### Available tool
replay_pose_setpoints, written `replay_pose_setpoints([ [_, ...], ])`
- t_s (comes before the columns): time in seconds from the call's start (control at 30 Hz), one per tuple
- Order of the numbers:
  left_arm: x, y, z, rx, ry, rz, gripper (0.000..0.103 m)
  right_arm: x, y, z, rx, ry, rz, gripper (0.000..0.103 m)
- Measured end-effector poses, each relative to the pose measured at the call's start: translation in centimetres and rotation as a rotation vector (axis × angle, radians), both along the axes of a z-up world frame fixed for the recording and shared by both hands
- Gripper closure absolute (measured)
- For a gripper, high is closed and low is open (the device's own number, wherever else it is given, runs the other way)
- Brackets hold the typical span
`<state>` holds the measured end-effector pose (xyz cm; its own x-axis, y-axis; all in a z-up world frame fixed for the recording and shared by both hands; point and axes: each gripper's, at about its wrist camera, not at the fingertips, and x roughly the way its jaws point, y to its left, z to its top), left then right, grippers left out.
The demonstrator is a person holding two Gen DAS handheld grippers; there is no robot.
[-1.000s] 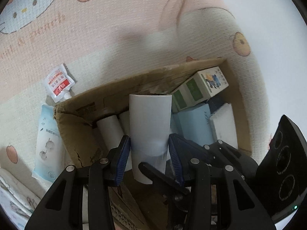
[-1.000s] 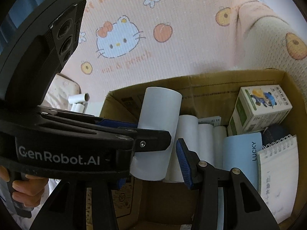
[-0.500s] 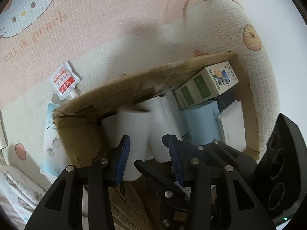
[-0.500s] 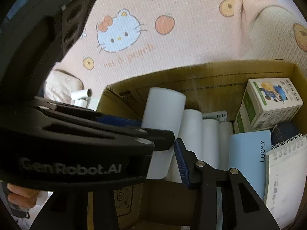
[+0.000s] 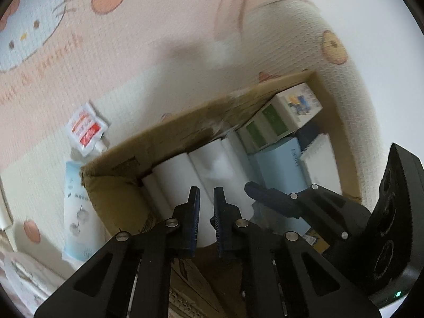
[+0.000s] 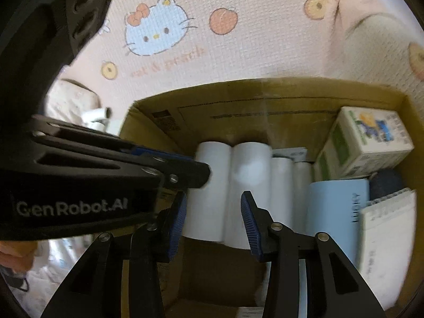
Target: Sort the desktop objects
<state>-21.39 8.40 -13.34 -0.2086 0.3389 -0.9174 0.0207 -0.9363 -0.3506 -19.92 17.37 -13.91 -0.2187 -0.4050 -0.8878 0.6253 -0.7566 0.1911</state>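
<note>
Several white paper rolls (image 5: 212, 159) lie side by side in the left half of an open cardboard box (image 5: 159, 137). My left gripper (image 5: 206, 198) hovers over them, its jaws closing to a narrow gap with nothing between the pads. In the right wrist view the same rolls (image 6: 250, 175) lie under my right gripper (image 6: 214, 201), which stands open and empty above them. The left gripper's black body (image 6: 119, 164) crosses that view from the left, and a right finger (image 5: 265, 196) shows beside the left one.
The box (image 6: 238, 106) also holds a green-and-white carton (image 6: 365, 143), a light blue case (image 6: 336, 206) and a spiral notepad (image 6: 387, 228). On the printed mat outside lie a red-and-white pouch (image 5: 84, 129), a pale blue pack (image 5: 76, 206) and small rolls (image 6: 98, 114).
The upright roll held between the left pads has been let go and now lies among the others in the box. The left jaws have narrowed sharply since.
</note>
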Motion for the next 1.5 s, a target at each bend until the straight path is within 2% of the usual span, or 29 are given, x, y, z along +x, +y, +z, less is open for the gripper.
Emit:
replay_pose_setpoints([
  [0.17,1.0,0.0,1.8,0.034,0.14,-0.016,0.091,-0.3,1.2,1.2,0.013,0.016,-0.052,0.064],
  [0.3,2.9,-0.3,3.2,0.055,0.273,0.021,0.091,1.0,1.9,2.5,0.098,0.067,-0.083,0.064],
  [0.37,4.2,-0.4,3.8,0.093,0.313,0.035,0.091,2.0,2.2,3.1,0.092,0.073,-0.117,0.064],
  [0.43,5.5,-0.3,4.6,0.098,0.353,0.042,0.091,2.7,2.4,3.2,0.076,0.056,-0.146,0.064],
  [0.53,7.4,-0.4,5.4,0.054,0.395,0.05,0.084,4.6,1.5,2.5,0.117,0.017,-0.15,0.063],
  [0.6,8.5,-0.6,5.7,0.013,0.399,0.046,0.071,6.0,1.7,2.6,0.14,0.03,-0.165,0.063],
  [0.67,9.4,-1.1,6.1,-0.018,0.405,0.056,0.066,7.2,1.5,3.0,0.146,0.029,-0.188,0.063],
  [0.83,11.4,-2.8,7.6,-0.018,0.434,0.116,0.058,8.9,1.0,5.1,0.161,0.088,-0.27,0.062],
  [0.9,12.5,-3.2,8.3,-0.029,0.456,0.125,0.05,9.8,1.3,6.4,0.166,0.117,-0.317,0.061],
  [0.97,13.6,-3.1,8.9,-0.049,0.476,0.111,0.047,10.7,1.6,7.8,0.168,0.144,-0.358,0.057],
  [1.03,15.0,-3.0,9.5,-0.086,0.501,0.108,0.045,12.0,1.8,9.1,0.183,0.179,-0.386,0.042],
  [1.07,15.5,-2.9,9.7,-0.098,0.503,0.11,0.044,12.9,2.0,9.8,0.19,0.198,-0.392,0.039],
  [1.17,16.9,-2.8,10.5,-0.113,0.499,0.11,0.041,14.3,2.0,11.8,0.175,0.244,-0.405,0.037],
  [1.27,18.3,-3.5,11.7,-0.093,0.528,0.14,0.036,15.4,1.8,13.5,0.166,0.278,-0.426,0.035],
  [1.5,22.4,-5.1,14.2,-0.096,0.613,0.195,0.034,18.7,1.5,15.9,0.17,0.351,-0.466,0.021],
])
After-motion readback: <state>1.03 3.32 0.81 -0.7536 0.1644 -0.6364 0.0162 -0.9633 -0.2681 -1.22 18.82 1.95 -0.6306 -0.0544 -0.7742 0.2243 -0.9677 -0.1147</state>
